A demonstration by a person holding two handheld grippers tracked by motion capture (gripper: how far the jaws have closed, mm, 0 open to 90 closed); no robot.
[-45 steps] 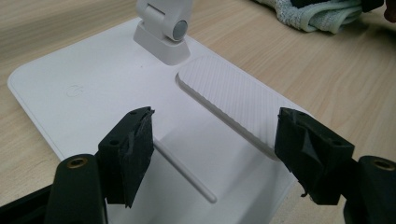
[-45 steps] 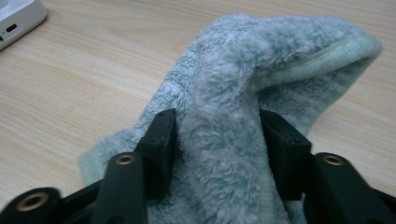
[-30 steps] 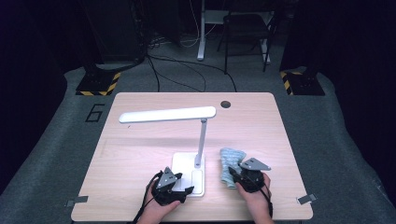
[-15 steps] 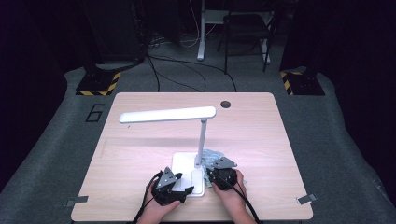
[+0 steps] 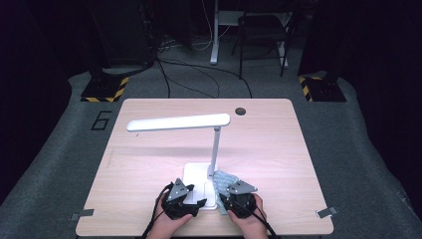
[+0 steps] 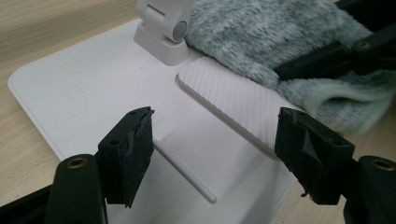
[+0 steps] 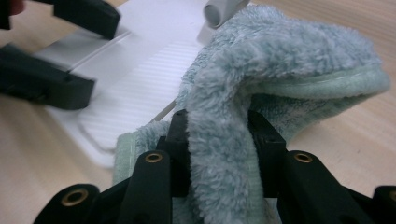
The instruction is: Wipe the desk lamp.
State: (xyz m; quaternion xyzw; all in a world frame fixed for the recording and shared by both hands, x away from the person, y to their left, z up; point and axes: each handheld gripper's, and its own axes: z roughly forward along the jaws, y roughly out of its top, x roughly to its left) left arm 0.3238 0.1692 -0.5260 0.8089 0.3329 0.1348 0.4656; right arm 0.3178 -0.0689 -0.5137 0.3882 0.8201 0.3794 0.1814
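Right gripper [image 7: 218, 140] pinching a fold of a pale blue-green plush cloth [image 7: 280, 60], jaws pressed into the pile on both sides; left gripper [image 6: 219, 154] spread wide over the white lamp base [image 6: 93, 88], nothing between its jaws, which hang just above or on the plate; contact cannot be told. In the high view the cloth [image 5: 225, 178] lies at the right edge of the lamp base [image 5: 196, 174], against the foot of the lamp post [image 5: 215, 152], with the right gripper [image 5: 234, 191] just behind it and the left gripper [image 5: 186, 196] at the base's near edge.

Handling, by judgement: the cloth is soft, light and limp; it bunches rather than slides, so a deep pinch on a doubled fold, as here, holds better than a grip on a single hem; the hemmed edge [image 7: 327, 84] droops free and may drag. The lamp looks light and top-heavy under its long head [image 5: 179, 122]; a steadying hold on the flat base is apt.

Room: the post and hinge [image 6: 163, 28] block the cloth on the far side; the ribbed pad [image 6: 233, 102] is raised and may snag pile; the table [image 5: 278, 149] lies open to the right and beyond, its near edge close to both hands.
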